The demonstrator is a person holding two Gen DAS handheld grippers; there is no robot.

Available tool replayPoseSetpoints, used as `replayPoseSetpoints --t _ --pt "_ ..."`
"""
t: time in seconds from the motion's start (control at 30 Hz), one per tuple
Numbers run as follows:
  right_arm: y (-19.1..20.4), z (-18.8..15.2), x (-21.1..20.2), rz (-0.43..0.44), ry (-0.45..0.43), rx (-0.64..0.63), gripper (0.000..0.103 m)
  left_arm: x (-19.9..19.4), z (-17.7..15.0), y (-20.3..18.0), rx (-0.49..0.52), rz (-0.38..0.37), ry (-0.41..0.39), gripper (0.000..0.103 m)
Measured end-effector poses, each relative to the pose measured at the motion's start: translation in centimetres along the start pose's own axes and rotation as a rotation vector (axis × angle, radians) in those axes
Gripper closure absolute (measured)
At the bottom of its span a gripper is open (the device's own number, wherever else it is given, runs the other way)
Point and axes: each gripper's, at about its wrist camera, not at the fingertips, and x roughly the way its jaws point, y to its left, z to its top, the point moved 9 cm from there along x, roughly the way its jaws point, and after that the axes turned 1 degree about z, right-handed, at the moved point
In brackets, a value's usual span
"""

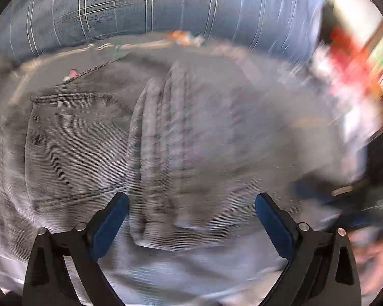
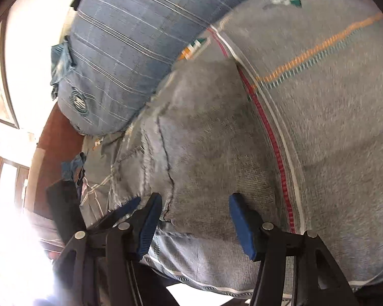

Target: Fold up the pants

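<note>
Daylight floods both fisheye views, their edges bowed and ringed in black. Strong motion blur smears the left wrist view, worst at its right side, where colours streak. The right wrist view is sharper, though white glare from a window [image 2: 11,178] burns out its lower left.

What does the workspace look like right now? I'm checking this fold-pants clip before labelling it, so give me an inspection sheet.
Surface: grey woven blanket with orange and red stripes.
Job's things: grey jeans lying on the blanket, back pocket up, a folded ridge down the middle; frayed hem nearest the right gripper.
Clutter: large blue plaid pillow behind the jeans; blurred red and white items at the left view's right edge.
Grippers: left gripper open above the jeans, holding nothing; right gripper open, denim between the pads, not pinched.
Cables: nothing seen.
Surroundings: bright window, framed picture, brown wall; left view motion-blurred.
</note>
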Motion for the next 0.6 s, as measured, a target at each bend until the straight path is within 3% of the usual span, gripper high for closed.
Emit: replayPoseSetpoints --t 0.1,0.23,0.3,0.33,0.47,0.6 --pt "-0.1 -0.3 1.0 0.002 0.017 0.006 0.043 -1.8 2.1 0.4 -0.085 -0.085 -0.054 0.004" --pt "-0.6 -0.6 0.9 0.04 0.007 0.028 0.043 -0.9 2.9 1.7 -0.16 -0.142 0.003 0.007" --pt "-1.1 -0.6 0.5 0.05 0.007 0.037 0.043 0.4 2.5 1.6 -0.191 -0.165 0.065 0.029" --pt "-1.1 -0.5 0.6 0.054 0.006 0.037 0.043 0.9 2.4 1.5 -0.204 -0.179 0.09 0.05" --pt "-1.6 -0.8 0.0 0.066 0.007 0.033 0.043 0.9 -0.2 1.7 -0.237 -0.121 0.144 0.05" --pt "-1.7 -0.9 0.0 0.073 0.006 0.028 0.043 0.9 -0.5 1.3 -0.188 -0.07 0.152 0.05"
